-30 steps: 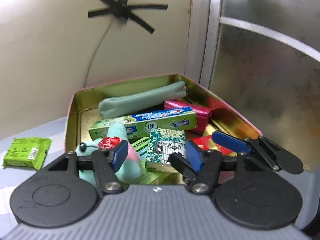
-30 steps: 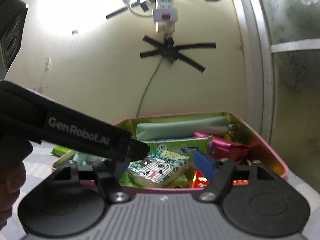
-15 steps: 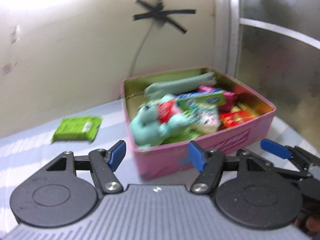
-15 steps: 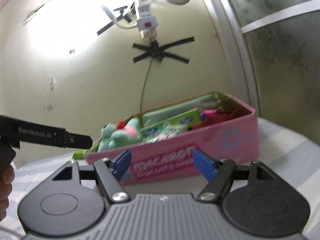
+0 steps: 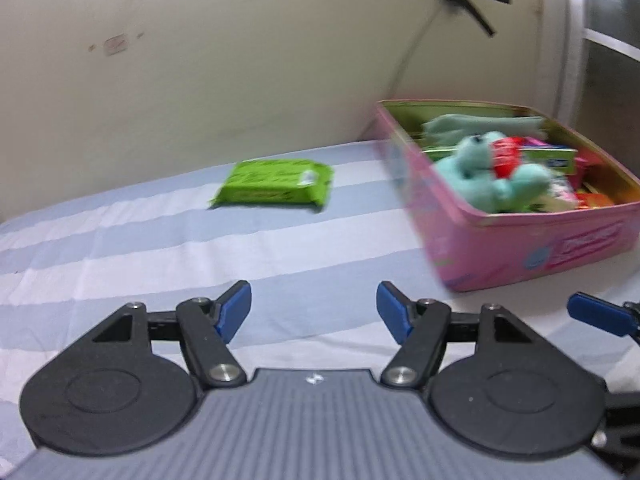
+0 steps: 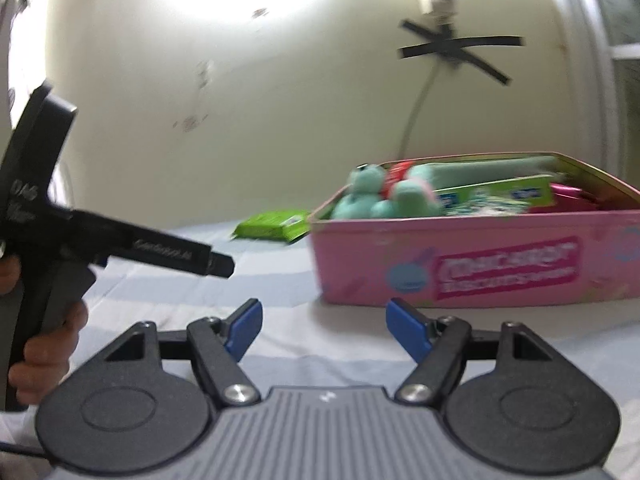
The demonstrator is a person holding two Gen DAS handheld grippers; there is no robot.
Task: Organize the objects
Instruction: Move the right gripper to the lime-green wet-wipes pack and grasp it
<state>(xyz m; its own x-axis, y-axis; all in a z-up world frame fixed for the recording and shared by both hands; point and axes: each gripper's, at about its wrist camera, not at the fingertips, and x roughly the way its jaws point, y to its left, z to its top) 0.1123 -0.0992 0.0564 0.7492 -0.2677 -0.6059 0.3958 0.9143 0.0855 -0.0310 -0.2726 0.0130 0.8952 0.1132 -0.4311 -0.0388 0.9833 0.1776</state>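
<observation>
Left tool (image 5: 314,308) wide, empty, over striped bed sheet (image 5: 120,248); right tool (image 6: 324,330) likewise wide, empty. Green packet (image 5: 274,182) flat ahead of left tool, well apart; pink tin (image 5: 520,236) of sorted items to its right

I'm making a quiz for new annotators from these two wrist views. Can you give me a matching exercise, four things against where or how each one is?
Things:
1. teal plush toy
2. flat green packet
3. pink rectangular tin
4. left gripper

Place or state:
A. lying on the striped cloth, outside the tin
B. jaws open, holding nothing
C. lying on top of the tin's contents
D. standing on the striped cloth near the wall corner, no lid on it

Pairs: 1-C, 2-A, 3-D, 4-B
</observation>
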